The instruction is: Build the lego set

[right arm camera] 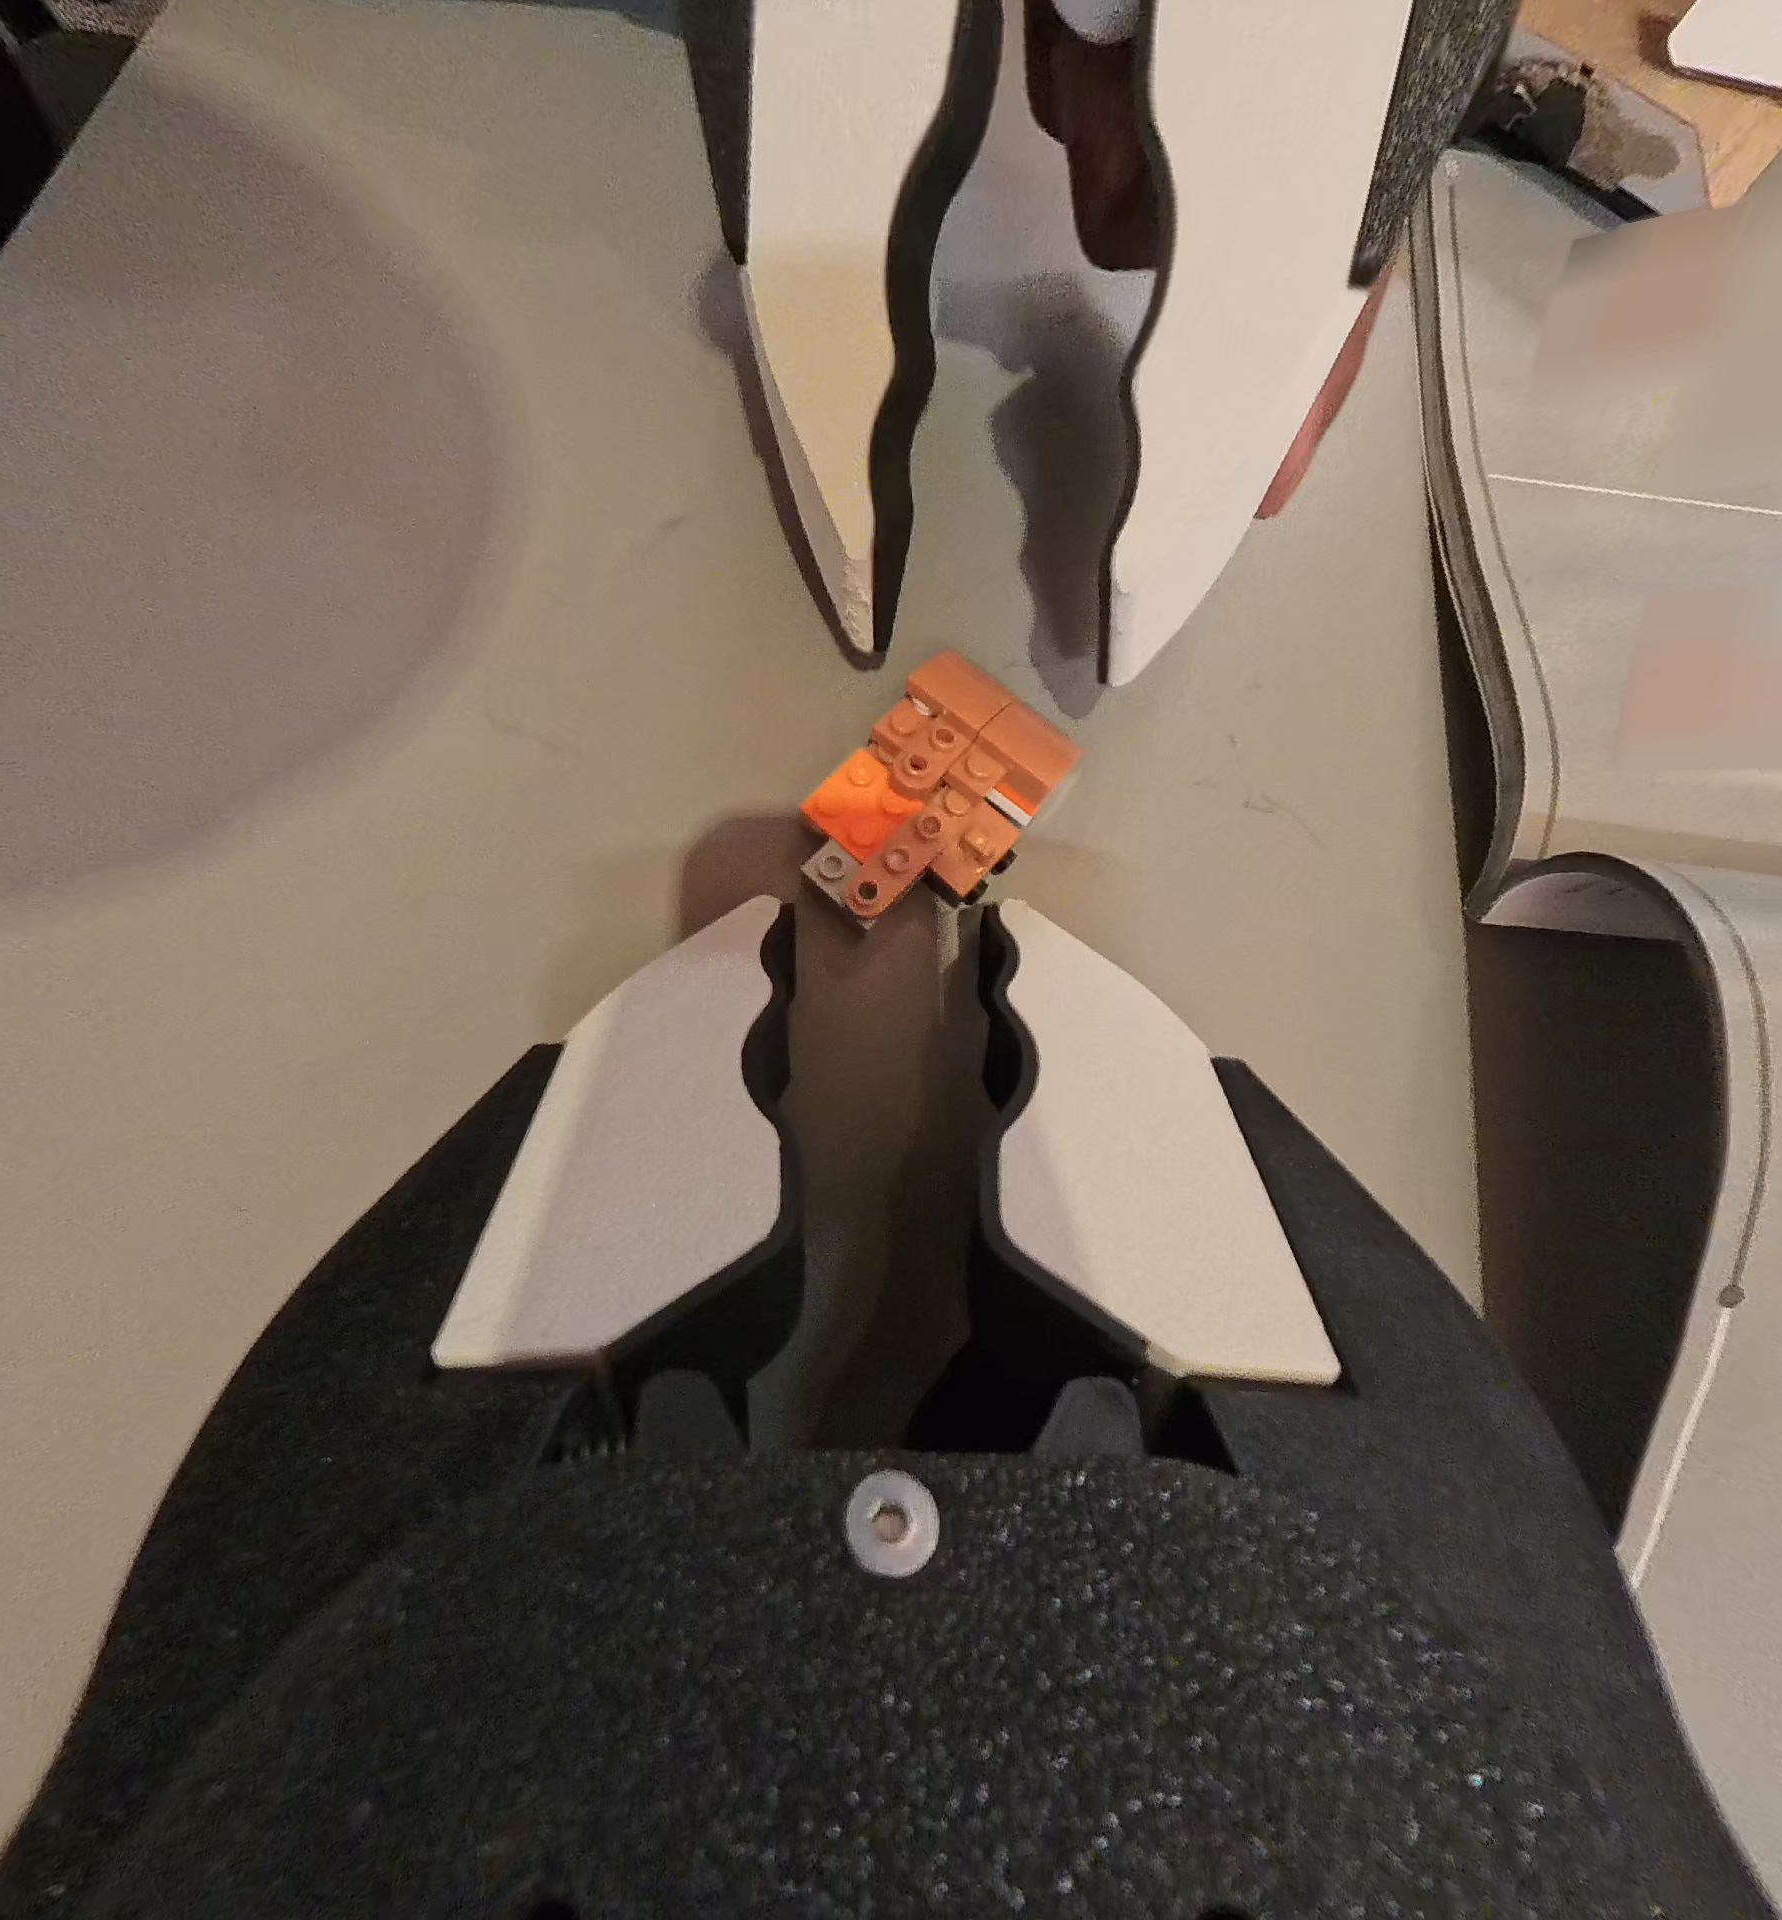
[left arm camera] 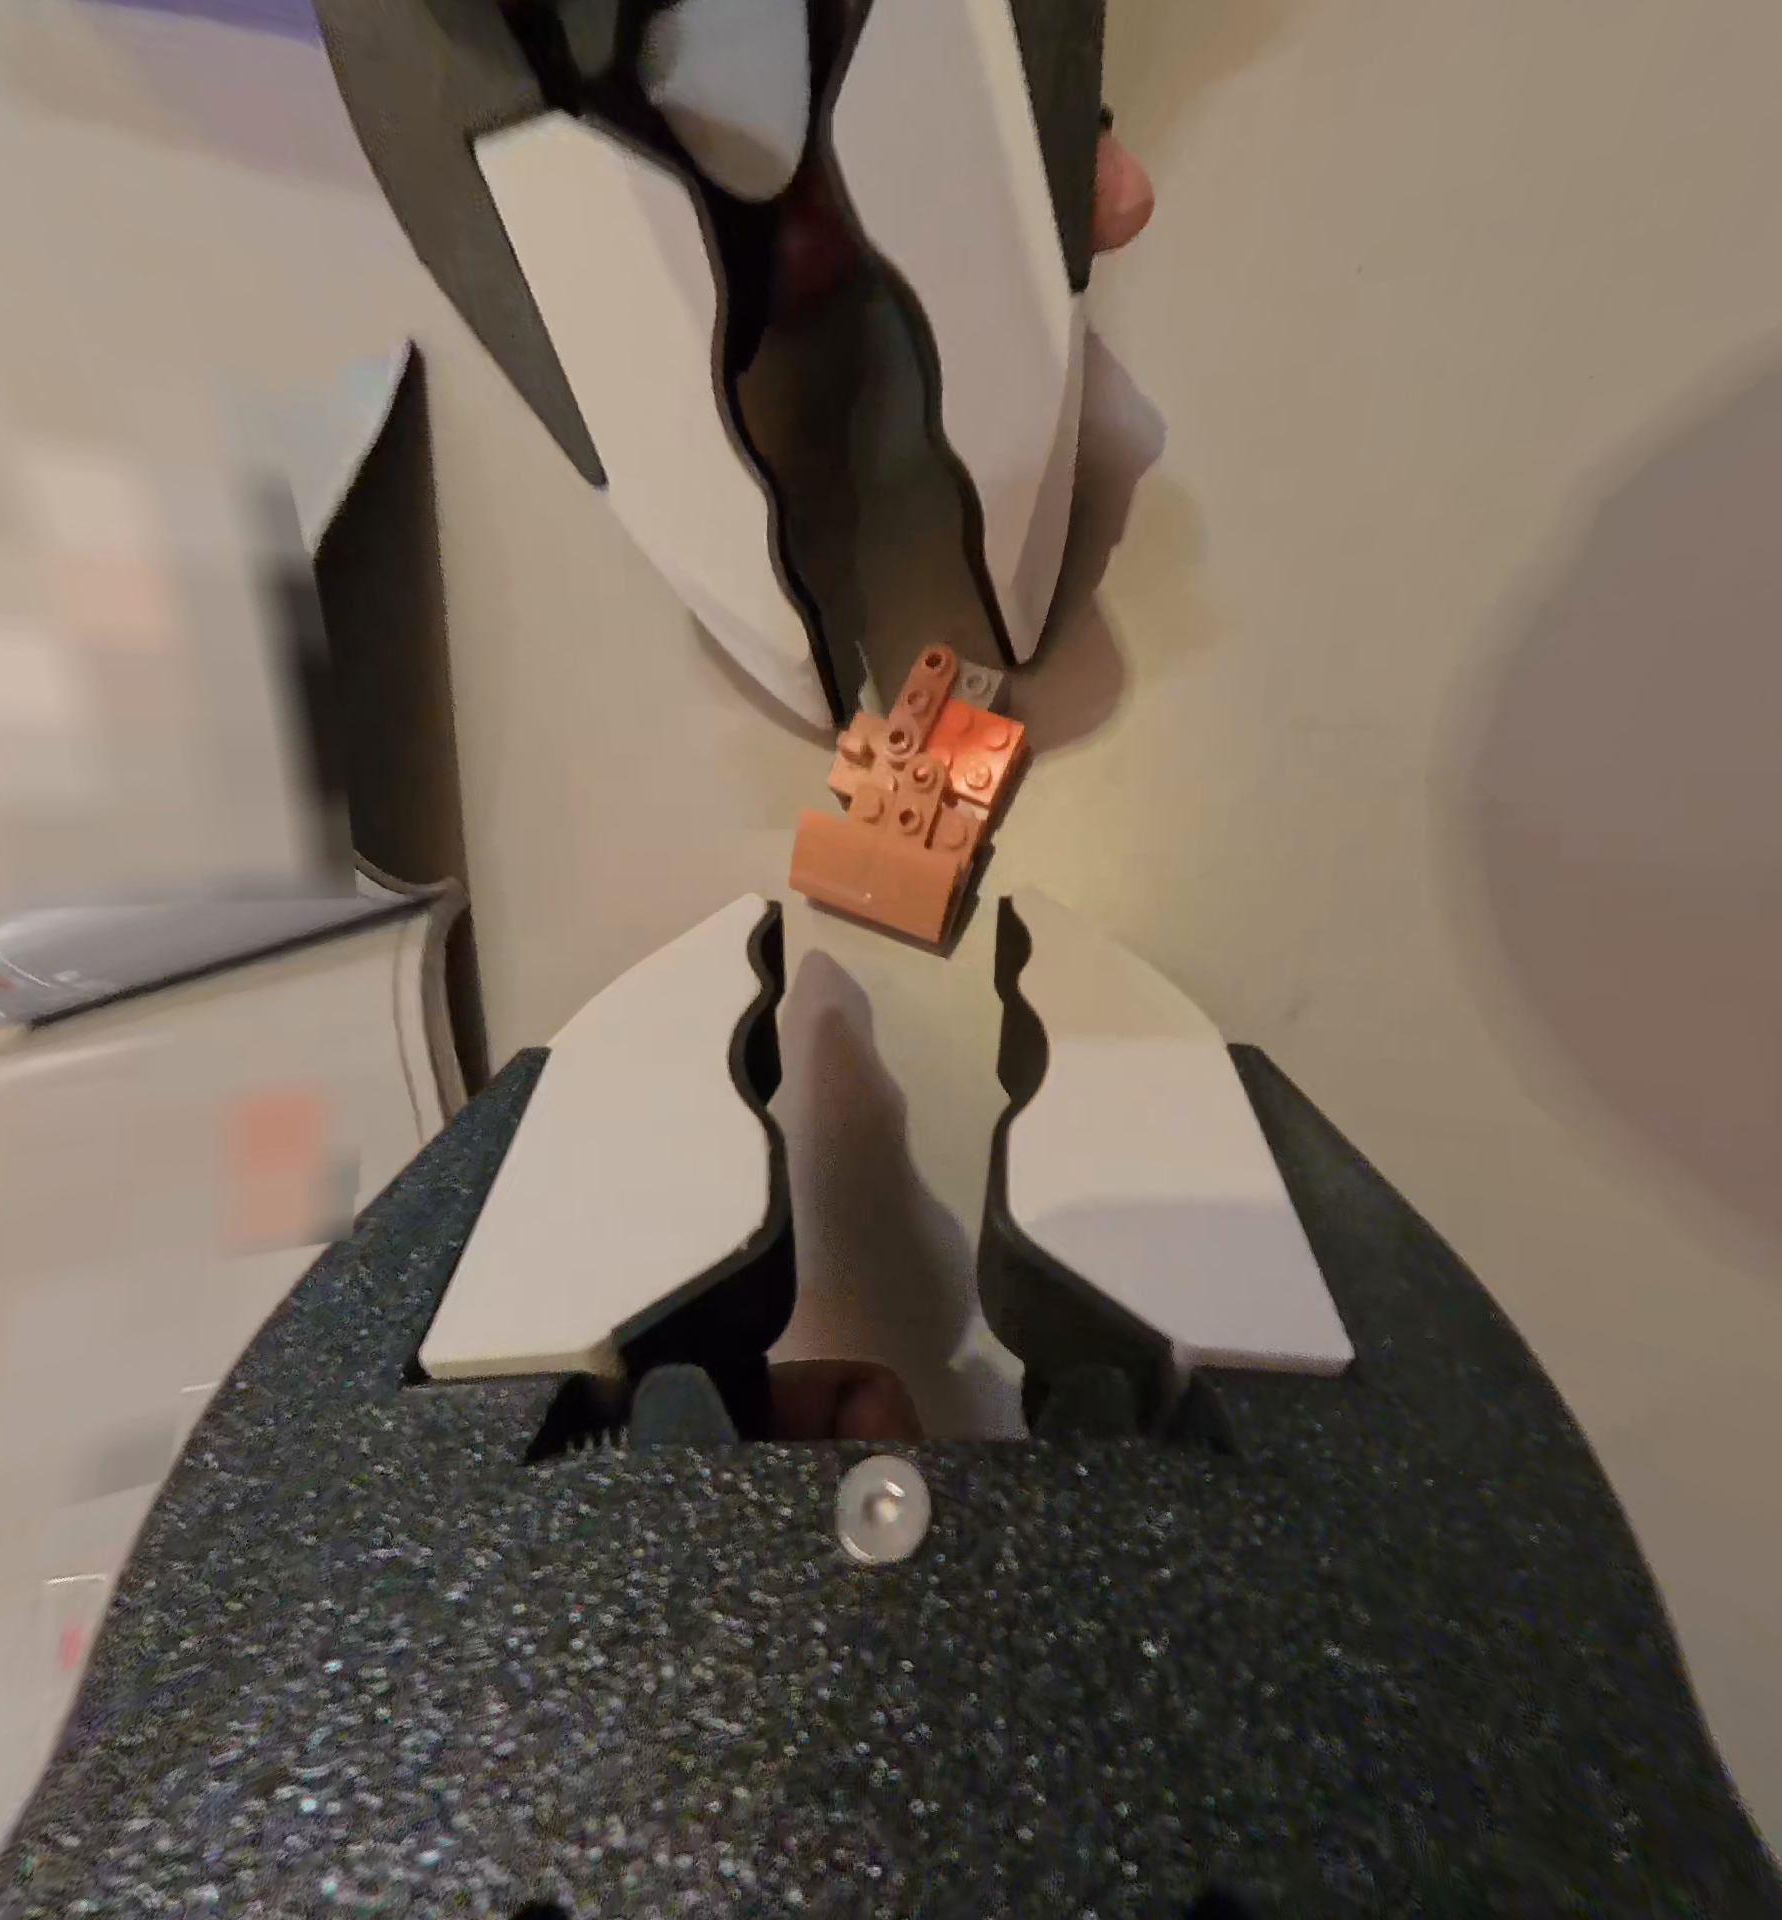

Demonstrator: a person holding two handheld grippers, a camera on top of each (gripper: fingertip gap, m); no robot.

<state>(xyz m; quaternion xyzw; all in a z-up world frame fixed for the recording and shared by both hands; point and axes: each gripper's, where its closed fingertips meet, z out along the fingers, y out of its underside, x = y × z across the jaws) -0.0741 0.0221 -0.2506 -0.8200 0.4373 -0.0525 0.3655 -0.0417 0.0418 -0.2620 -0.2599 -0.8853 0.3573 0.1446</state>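
Observation:
A small Lego build (left arm camera: 908,821) of tan-brown and orange bricks, with a grey plate at one end, lies on the white table (left arm camera: 1302,582). It sits between my two grippers, which face each other. My left gripper (left arm camera: 887,914) is open, its fingertips just short of the build's smooth brown end. My right gripper (left arm camera: 923,681) comes in from the far side, also open. In the right wrist view the build (right arm camera: 939,790) lies just ahead of my right gripper (right arm camera: 885,914), the grey plate nearest its tips. My left gripper (right arm camera: 991,665) is open beyond the build. Neither gripper holds it.
An open instruction booklet (right arm camera: 1645,644) lies to the right in the right wrist view and to the left in the left wrist view (left arm camera: 191,956). A cardboard box (right arm camera: 1718,94) sits at the far right corner. A hand shows behind the far gripper (left arm camera: 1121,197). Some 5 centimeters of space lies between my two pairs of fingers.

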